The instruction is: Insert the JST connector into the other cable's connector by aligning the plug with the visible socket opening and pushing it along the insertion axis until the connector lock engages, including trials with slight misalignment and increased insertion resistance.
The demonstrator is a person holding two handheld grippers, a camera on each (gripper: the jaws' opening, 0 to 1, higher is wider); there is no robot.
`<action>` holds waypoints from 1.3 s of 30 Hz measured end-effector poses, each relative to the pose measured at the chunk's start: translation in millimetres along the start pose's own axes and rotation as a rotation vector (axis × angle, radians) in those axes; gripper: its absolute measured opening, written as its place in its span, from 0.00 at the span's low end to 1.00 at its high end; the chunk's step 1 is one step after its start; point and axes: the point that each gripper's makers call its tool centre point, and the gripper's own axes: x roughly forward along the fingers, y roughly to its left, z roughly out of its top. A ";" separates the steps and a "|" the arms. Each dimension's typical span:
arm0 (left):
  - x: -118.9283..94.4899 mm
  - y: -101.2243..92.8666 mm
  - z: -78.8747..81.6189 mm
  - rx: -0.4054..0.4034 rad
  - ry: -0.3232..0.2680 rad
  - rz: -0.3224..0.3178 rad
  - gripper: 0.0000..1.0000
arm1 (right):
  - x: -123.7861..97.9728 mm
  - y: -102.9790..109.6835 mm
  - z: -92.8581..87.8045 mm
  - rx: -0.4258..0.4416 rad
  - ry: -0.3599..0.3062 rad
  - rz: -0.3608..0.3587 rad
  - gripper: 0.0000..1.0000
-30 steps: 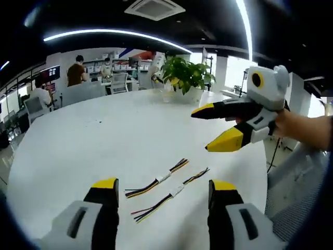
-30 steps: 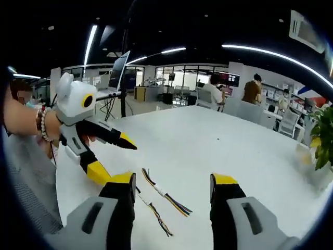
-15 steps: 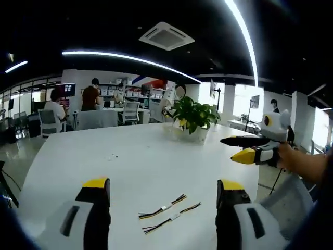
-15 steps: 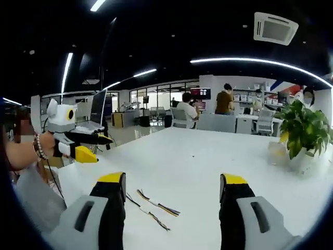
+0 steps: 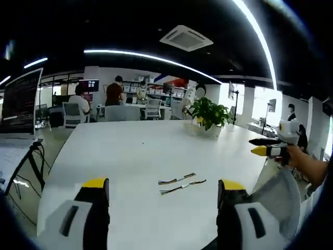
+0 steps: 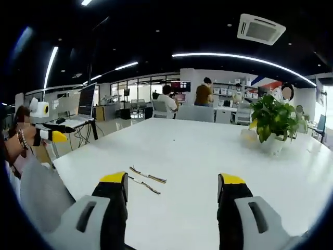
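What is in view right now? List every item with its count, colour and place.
Thin multicoloured wire cables with small white connectors: two, lying side by side, apart, on the table.
Large round white table: one, white, under the cables.
Leafy green plant in a white pot: one, at the table's far edge.
Open laptop on a stand: one, dark, beyond the table.
Seated and standing people: several, in the office behind.
Left gripper: black with yellow tips, open, held above the table.
Right gripper: same colours, open, empty.
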 end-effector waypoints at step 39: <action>-5.6 -3.4 -104.0 -0.247 0.206 0.038 0.77 | 11.9 10.9 -84.2 0.038 0.247 -0.027 0.61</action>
